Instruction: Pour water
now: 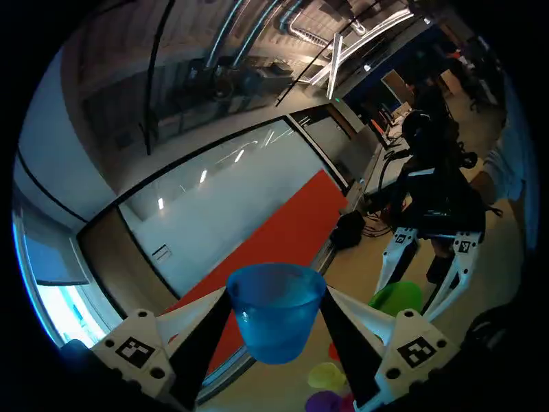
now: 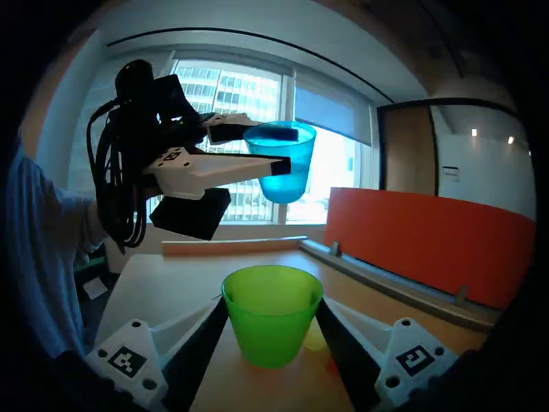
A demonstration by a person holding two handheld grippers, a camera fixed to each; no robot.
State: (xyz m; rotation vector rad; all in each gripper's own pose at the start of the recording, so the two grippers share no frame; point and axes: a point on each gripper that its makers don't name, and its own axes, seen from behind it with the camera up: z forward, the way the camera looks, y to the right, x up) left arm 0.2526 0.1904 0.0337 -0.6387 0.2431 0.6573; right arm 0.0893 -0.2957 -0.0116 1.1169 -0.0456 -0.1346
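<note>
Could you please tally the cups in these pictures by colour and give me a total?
blue cup: 1
green cup: 1
Total: 2

Open-plan office, orange desk divider (image 2: 425,240), ceiling ducts (image 1: 237,34), strip lights (image 1: 335,63), high-rise windows (image 2: 226,93).
</note>
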